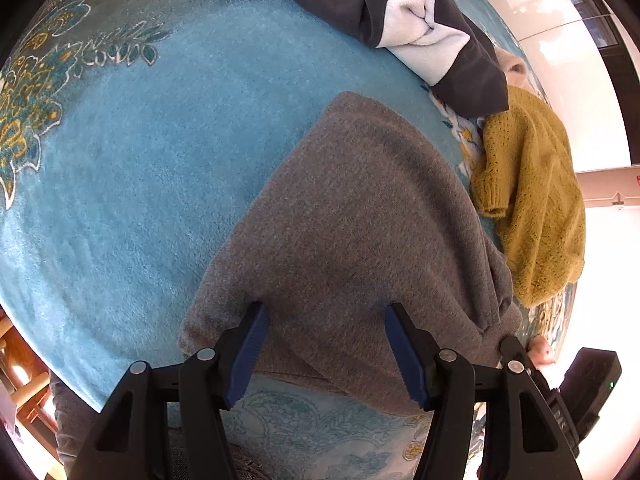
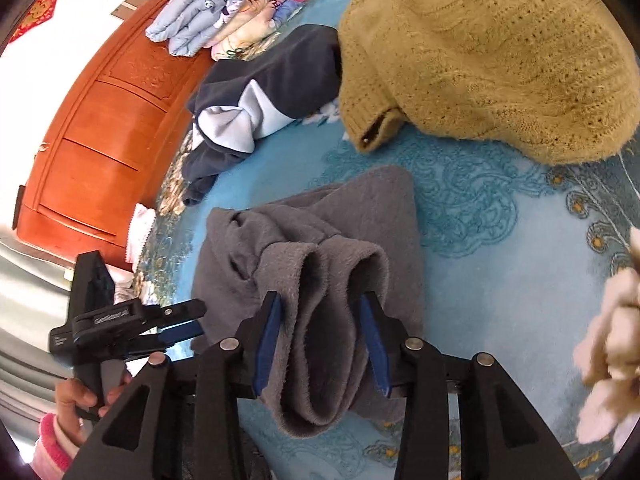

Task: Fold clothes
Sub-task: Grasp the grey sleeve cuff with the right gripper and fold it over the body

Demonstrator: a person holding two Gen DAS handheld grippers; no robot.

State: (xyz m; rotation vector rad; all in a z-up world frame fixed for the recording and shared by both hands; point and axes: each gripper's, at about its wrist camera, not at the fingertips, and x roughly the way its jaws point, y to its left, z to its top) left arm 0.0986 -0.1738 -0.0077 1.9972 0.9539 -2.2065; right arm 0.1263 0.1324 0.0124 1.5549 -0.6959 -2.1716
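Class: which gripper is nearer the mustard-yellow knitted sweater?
Right. The right gripper, gripping the grey garment, sits just before the mustard-yellow knitted sweater; the left gripper lies farther away.

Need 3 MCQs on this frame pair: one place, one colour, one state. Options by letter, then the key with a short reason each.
1. Where does the mustard knit sweater lie relative to the grey garment in the left wrist view?
A. to its right
B. under it
C. to its left

2. What colour is the bed cover under the clothes?
A. red
B. blue
C. white

3. What is the right tool doing?
A. hanging open over bare cover
B. shut on the grey garment
C. holding the mustard sweater

Key: 1 A, the sweater sits by the grey garment's right edge. 2 B, blue pile with floral pattern fills both views. 3 B, bunched grey folds sit between its blue pads.
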